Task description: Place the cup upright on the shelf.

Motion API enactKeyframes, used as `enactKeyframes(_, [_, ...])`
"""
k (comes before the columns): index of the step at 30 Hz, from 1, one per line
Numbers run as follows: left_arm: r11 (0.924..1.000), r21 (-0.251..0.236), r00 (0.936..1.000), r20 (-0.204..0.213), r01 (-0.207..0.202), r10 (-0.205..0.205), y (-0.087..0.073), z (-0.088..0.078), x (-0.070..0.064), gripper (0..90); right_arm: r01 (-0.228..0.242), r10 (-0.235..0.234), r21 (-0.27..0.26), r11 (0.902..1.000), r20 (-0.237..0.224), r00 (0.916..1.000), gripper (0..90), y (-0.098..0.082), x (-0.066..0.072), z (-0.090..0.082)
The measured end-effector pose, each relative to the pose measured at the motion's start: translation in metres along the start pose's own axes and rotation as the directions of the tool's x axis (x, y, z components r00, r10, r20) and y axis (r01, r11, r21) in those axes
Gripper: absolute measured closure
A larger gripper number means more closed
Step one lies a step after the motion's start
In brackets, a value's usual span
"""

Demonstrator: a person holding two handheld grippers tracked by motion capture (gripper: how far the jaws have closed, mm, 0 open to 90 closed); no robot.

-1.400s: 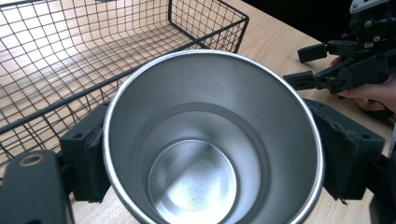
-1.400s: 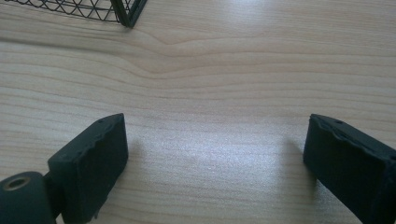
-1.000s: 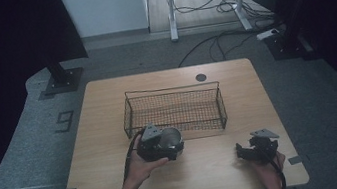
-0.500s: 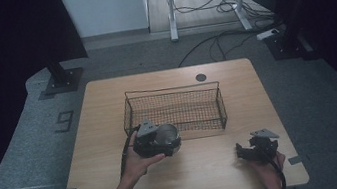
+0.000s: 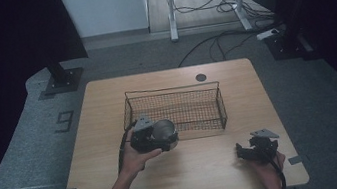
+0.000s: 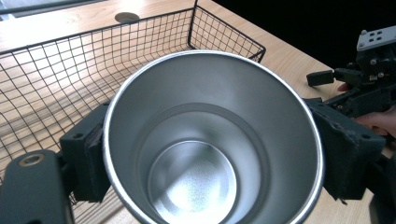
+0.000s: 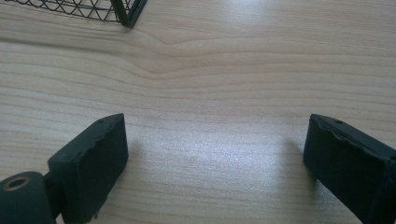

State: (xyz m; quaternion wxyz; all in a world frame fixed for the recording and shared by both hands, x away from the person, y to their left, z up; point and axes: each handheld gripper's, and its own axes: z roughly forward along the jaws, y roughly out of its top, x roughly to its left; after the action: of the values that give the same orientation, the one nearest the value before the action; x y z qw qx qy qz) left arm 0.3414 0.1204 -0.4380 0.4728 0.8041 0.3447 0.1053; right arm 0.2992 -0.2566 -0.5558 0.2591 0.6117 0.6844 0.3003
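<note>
The steel cup [image 6: 212, 140] sits between the two black jaws of your left gripper [image 5: 155, 137], clamped across its wide body, one pad on each side of the wall. In the left gripper view its open mouth faces the camera, and the inside looks empty and clean. In the high view you hold the cup at the near left corner of the wire basket [image 5: 173, 109]. It seems raised a little from the table [image 5: 207, 162], just at the front wall, but I cannot tell if it touches the wire.

I judge that the step in hand is the carrying: the cup is already gripped, and it is not yet inside the basket. The next move calls for lifting the cup over the front rim, bringing it above the mesh floor, and only then lowering and opening. Keep the grip firm, because a smooth round wall can slip between flat pads.

Your right gripper [image 7: 212, 144] has its jaws spread wide and holds nothing; between them there is only bare wood. It rests low near the right front part of the table, well apart from the cup, with the basket corner farther ahead.
</note>
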Motion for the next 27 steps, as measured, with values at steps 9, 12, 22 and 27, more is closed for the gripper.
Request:
enactKeyframes(9, [1.0, -0.006, 1.0, -0.001, 0.001, -0.001, 0.008, -0.001, 0.004, 14.3, 0.0, 0.0, 0.0, 1.0, 0.0, 1.0, 6.4, 0.0, 0.0, 0.0])
enactKeyframes(12, [1.0, -0.004, 1.0, -0.001, 0.005, -0.005, 0.01, -0.001, 0.006, 14.3, -0.001, 0.001, 0.0, 1.0, 0.0, 1.0, 6.5, 0.0, 0.0, 0.0])
enactKeyframes(22, [0.9998, -0.02, 0.9999, -0.006, 0.009, -0.009, 0.021, -0.004, 0.012, 14.3, -0.001, 0.001, 0.0, 1.0, 0.0, 1.0, 6.5, 0.0, 0.0, 0.0])
enactKeyframes(27, [0.9998, -0.017, 0.9999, -0.012, 0.008, -0.008, 0.026, -0.004, 0.015, 14.3, 0.0, 0.0, -0.001, 1.0, 0.0, 1.0, 6.5, 0.0, 0.0, 0.0])
